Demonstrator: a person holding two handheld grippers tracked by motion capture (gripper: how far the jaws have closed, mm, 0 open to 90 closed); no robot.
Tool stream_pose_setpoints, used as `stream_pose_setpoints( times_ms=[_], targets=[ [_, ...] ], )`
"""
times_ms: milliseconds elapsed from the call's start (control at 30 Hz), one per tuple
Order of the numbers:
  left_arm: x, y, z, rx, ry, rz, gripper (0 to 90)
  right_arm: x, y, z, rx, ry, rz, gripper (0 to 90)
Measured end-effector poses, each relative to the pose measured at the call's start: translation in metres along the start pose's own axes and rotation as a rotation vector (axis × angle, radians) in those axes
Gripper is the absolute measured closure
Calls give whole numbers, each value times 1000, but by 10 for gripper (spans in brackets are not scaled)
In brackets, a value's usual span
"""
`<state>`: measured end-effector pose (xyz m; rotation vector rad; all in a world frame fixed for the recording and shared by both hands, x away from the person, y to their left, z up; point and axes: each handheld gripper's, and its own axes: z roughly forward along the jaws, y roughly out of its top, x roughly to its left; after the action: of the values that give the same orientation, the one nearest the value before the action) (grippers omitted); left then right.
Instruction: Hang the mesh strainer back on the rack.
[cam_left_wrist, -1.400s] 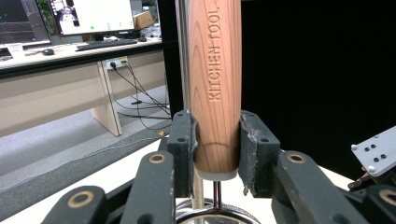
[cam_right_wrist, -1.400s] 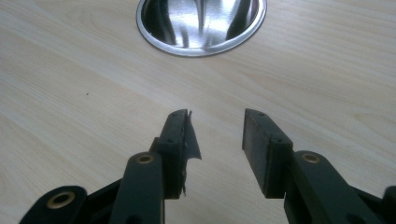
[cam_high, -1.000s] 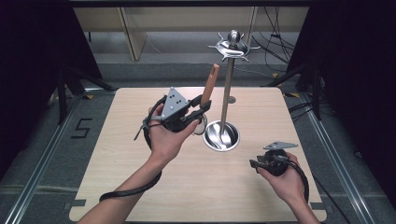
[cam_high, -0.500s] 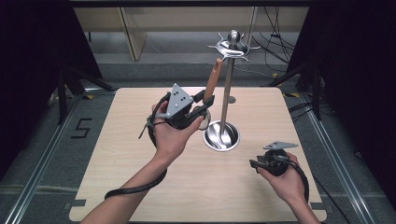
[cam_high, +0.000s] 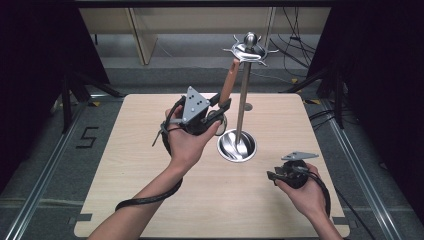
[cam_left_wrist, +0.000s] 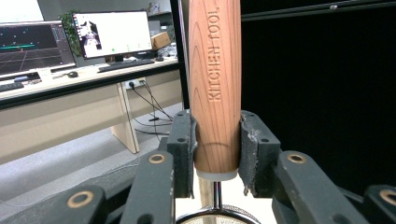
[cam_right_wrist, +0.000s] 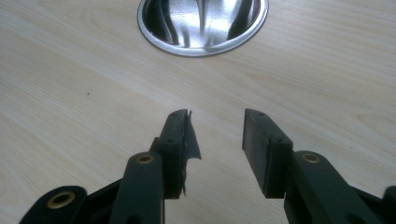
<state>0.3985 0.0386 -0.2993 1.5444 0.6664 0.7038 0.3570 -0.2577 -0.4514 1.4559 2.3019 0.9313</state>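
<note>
The left hand-held gripper (cam_high: 220, 106) is clamped on a kitchen tool with a wooden handle (cam_high: 228, 83), raised above the surface (cam_high: 140, 165) just to the left of the stand's pole (cam_high: 243, 100). In the left gripper view the two pads press on either side of the handle's (cam_left_wrist: 215, 84) lower end, where the words KITCHEN TOOL run along the wood; below the handle a thin metal neck leads down to a round metal rim at the bottom edge of the frame. The handle stands nearly upright, tilted slightly so its top leans toward the pole, with its tip just under the ring of hooks (cam_high: 249, 50) at the top of the stand. The stand's round steel base (cam_high: 237, 145) sits on the surface below and to the right of the held tool. The right hand-held gripper (cam_high: 272, 176) rests low over the surface, to the right of the base and nearer the person, jaws apart with nothing between them; in the right gripper view its pads (cam_right_wrist: 259, 140) point toward the shiny base (cam_right_wrist: 202, 23), apart from it.
</note>
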Motion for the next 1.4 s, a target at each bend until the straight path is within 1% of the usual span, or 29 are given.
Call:
stream_pose_setpoints(
  times_ms=[67,167,233,367,433,533,667,833,1033,1067,1133,1167,1200,1233,1267,1333,1400],
  targets=[
    [0,0,1,-1,0,1,677,-1,0,-1,-3,-5,-4,615],
    [-1,1,4,4,3,5,676,-1,0,0,-3,0,-4,615],
    [-2,1,5,1,6,-4,676,0,0,0,0,-3,-2,615],
    [-3,3,8,1,13,9,676,-1,0,0,-4,0,-4,615],
    [-4,4,9,-1,24,6,676,-1,0,0,-7,-4,-2,615],
    [-6,4,11,4,35,4,675,-1,0,0,-3,1,-5,615],
    [-7,5,14,3,46,5,674,-1,0,0,-9,-2,-8,615],
    [-8,5,18,9,55,4,674,-1,0,0,0,-1,-8,615],
    [-9,5,23,19,55,-2,672,-1,0,1,0,1,-7,615],
    [-10,4,24,20,56,-5,672,-1,0,1,-2,-4,-10,615],
    [-9,4,26,26,57,1,672,-2,0,2,-20,9,-32,615],
    [-10,4,27,25,57,-4,672,-3,0,2,-18,4,-33,615],
    [-10,4,28,25,55,-5,672,-1,0,1,0,5,-5,615],
    [-10,4,28,29,57,-2,672,-1,0,1,-1,4,-3,615],
    [-10,4,29,31,58,-1,671,-2,0,1,-14,2,-18,615],
    [-10,5,31,33,59,-5,671,-3,0,1,-15,1,-30,615],
    [-10,5,32,35,58,-9,670,-3,1,1,-13,2,-22,615]
  ],
)
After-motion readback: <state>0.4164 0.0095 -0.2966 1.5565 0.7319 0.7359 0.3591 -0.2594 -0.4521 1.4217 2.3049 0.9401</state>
